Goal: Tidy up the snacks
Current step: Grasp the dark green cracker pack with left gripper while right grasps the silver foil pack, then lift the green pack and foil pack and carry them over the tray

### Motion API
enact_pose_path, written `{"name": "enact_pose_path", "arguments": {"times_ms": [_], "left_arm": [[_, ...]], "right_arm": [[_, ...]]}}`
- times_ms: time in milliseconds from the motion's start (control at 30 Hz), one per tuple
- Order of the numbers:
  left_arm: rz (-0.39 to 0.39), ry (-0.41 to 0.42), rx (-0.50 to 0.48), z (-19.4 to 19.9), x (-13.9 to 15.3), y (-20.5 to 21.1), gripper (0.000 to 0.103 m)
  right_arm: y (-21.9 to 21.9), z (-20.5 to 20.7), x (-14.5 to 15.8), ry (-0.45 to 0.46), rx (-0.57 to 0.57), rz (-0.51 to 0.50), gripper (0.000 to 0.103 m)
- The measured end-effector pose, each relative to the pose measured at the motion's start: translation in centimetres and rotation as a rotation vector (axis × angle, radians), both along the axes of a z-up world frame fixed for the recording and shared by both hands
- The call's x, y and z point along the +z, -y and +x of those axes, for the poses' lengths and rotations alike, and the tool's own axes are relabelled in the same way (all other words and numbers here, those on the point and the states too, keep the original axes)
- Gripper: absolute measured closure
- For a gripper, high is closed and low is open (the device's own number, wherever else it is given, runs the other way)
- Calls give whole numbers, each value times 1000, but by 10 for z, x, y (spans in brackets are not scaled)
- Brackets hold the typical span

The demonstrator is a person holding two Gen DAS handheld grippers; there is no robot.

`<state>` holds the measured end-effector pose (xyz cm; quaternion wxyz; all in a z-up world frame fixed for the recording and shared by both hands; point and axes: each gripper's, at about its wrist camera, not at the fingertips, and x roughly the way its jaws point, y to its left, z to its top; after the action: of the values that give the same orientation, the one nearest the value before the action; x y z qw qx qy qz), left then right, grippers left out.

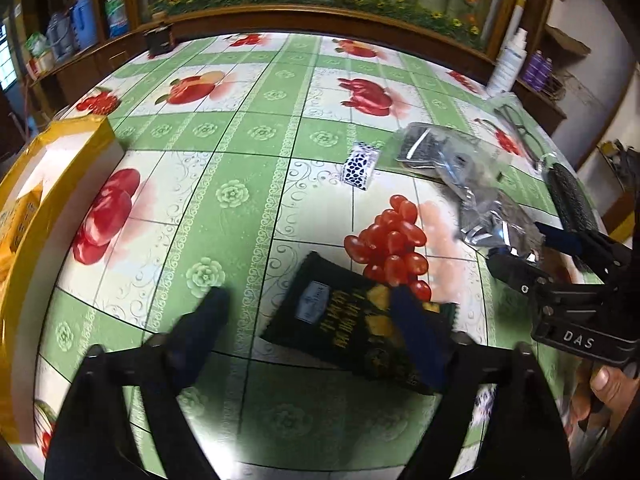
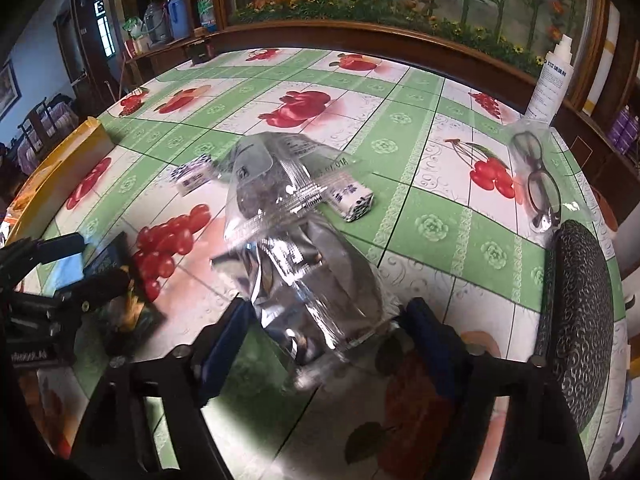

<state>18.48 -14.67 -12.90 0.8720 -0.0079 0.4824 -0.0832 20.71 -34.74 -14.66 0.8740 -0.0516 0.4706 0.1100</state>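
The table (image 1: 248, 128) has a green and white cloth with red fruit pictures on it. Take the bunch of little red tomatoes (image 1: 390, 246) printed on the cloth as the spot to find things from. Just below that picture lies a black snack bag (image 1: 352, 320) with gold writing. The left claw (image 1: 316, 316) hangs over this bag with its two fingers spread apart. The right finger covers the bag's edge, and the left finger sits out over the bare cloth, so the claw is not squeezing the bag. To the right of the tomato picture lies a shiny silver snack bag (image 2: 296, 256), crinkled and long. The right claw (image 2: 324, 320) has a finger on each side of the near end of the silver bag. Its fingers are close to the bag, but it is too blurry to tell if they press on it. Above the tomato picture sits a small white packet with blue dots (image 1: 359, 166). Far to the left of the picture stands a yellow box (image 1: 52, 184) at the table's edge. Far to the right lie a pair of glasses in a clear bag (image 2: 536, 178) and a dark glasses case (image 2: 576, 316).
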Motion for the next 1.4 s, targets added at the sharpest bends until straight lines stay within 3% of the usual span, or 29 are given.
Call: {"name": "enact_pose_path", "arguments": {"times_ms": [67,100,167,233,267,300,367,467,600,733,833,900,1000,1067,1133,1200,1233,1300,1367,1400], "left_arm": [[-15,-16,-20,-1,4,-12,54],[-22,-31,-21,-1,4,-20,58],[-66,-71,-15,-1,4,-34,58],[-132,-102,56,-2,5,-48,58],[-163,-121,96,-1,5,-52,49],[-179,-133,133,-1,5,-54,32],[-179,-149,241,-5,5,-55,21],[-187,-153,312,-10,5,-48,21],[-50,-114,265,-6,1,-27,20],[-23,-88,264,-7,-1,-19,17],[-10,-51,124,-3,-1,-5,18],[-11,-30,32,-4,3,-3,37],[-7,-29,-79,-1,9,-11,67],[22,-30,-147,-1,13,-18,79],[50,-42,-209,-3,14,-21,80],[87,-52,-206,-7,15,-23,78],[91,-64,-173,-8,14,-26,71],[51,-97,-88,-8,15,-30,40],[-7,-57,-50,-10,23,-30,39],[14,-27,-69,-10,27,-25,39]], "right_arm": [[-3,-7,2,-14,8,8,31],[-5,-11,4,-17,19,12,33],[-9,-17,6,-21,35,18,31],[-12,-21,11,11,39,13,30],[-13,-21,13,24,40,12,29],[-14,-19,15,39,37,12,27],[-15,-12,16,41,27,21,25],[-17,-2,13,31,25,31,25],[-21,2,8,18,29,37,25],[-22,5,3,-1,29,49,26],[-24,4,2,-10,28,48,27],[-26,0,4,-14,36,43,37],[-26,-9,5,-26,45,50,40],[-25,-15,5,-30,44,53,40],[-25,-22,6,-32,45,64,40],[-26,-27,7,-31,40,72,39],[-28,-29,8,-22,36,59,39],[-33,-31,9,0,33,41,36],[-37,-30,10,3,33,40,33],[-38,-30,10,3,31,36,32]]}}
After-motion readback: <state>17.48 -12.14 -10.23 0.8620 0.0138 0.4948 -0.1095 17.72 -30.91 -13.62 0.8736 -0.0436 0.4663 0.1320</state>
